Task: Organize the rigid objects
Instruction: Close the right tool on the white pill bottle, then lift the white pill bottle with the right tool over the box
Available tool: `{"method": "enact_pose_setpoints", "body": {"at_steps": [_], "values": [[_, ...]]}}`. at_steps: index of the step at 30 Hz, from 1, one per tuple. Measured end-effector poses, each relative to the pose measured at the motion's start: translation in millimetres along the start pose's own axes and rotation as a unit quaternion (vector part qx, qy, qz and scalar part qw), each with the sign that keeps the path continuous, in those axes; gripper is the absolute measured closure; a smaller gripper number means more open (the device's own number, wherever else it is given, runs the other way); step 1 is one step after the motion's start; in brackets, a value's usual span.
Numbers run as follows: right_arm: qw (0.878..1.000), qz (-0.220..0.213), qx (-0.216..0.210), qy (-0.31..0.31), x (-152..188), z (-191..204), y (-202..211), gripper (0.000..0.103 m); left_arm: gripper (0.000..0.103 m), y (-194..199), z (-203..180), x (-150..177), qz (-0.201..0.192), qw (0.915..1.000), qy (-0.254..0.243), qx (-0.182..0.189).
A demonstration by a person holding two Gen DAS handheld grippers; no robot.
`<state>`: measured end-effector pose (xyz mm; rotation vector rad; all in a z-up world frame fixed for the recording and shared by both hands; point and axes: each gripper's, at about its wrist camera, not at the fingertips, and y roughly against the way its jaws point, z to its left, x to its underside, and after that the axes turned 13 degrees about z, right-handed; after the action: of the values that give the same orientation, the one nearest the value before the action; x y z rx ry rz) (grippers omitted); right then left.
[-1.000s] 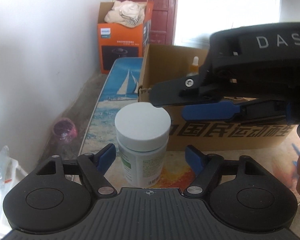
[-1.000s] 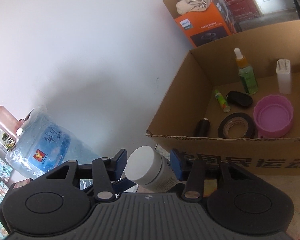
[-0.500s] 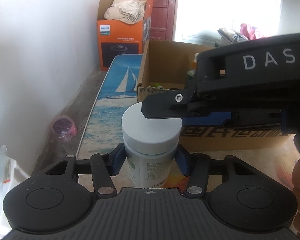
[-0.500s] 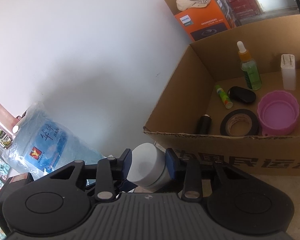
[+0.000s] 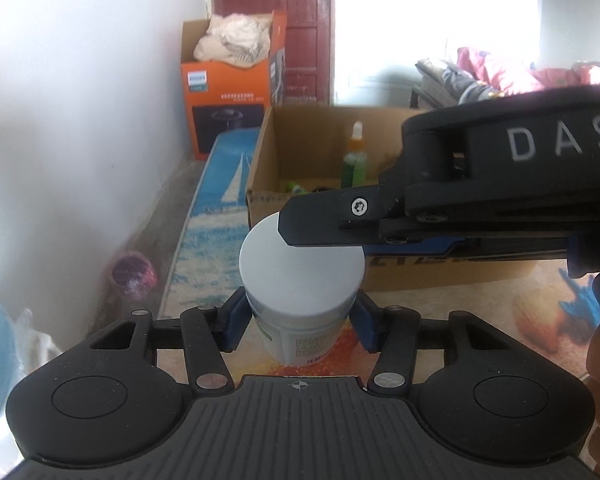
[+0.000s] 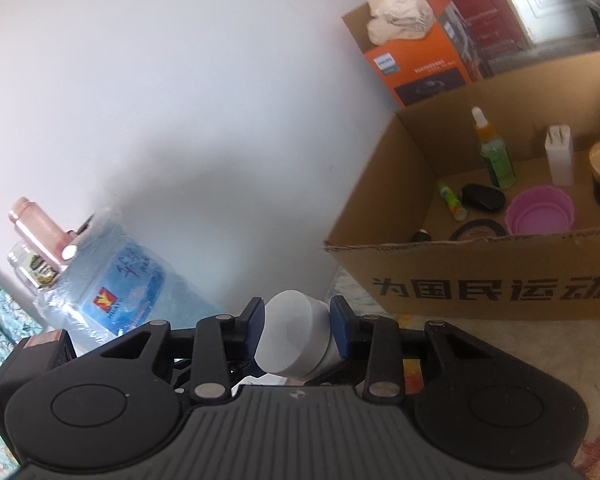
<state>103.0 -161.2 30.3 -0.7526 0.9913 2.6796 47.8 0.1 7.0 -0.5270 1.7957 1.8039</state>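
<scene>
**Now both claws clamp the white-capped jar**

Now the left claw [image 5: 298, 322], wide apart a second ago, has drawn its blue pads in against the white plastic jar with the round white cap [image 5: 302, 276], at centre frame in the left wrist view. The right claw [image 6: 296, 330] has closed too, pinching the cap from the sides, low centre in its own view. The jar stands upright on the patterned desk [image 5: 452, 312], just before the open brown cardboard box [image 6: 496, 276] already holding bottles, tape and a purple cup. My reading: with two grips set, either unscrewing or a lift into that box comes next.
</scene>
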Motion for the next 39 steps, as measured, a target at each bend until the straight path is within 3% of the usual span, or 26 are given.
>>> {"method": "enact_pose_setpoints", "body": {"at_steps": [8,15,24,34,39], "values": [[0.996,-0.058,-0.038,0.055,-4.1,32.5,48.8,0.064,0.05,48.1,-21.3,-18.1,-0.066,0.997,-0.031,-0.025],[0.99,-0.105,-0.027,0.087,-21.1,37.3,92.4,0.064,0.05,61.7,-69.9,-50.4,-0.105,0.9901,-0.088,0.033],[0.988,-0.151,0.017,0.038,-38.1,-20.4,132.4,0.064,0.05,25.5,-119.9,-94.0,-0.102,0.9828,-0.111,0.106],[0.976,-0.214,0.039,-0.026,-49.6,-80.0,174.6,0.062,0.05,-0.3,-138.6,-107.2,-0.103,0.9818,-0.112,0.113],[0.978,-0.193,0.059,-0.05,-50.6,-104.2,160.9,0.062,0.05,-11.8,-143.6,-109.5,-0.09,0.9829,-0.115,0.112]]}}
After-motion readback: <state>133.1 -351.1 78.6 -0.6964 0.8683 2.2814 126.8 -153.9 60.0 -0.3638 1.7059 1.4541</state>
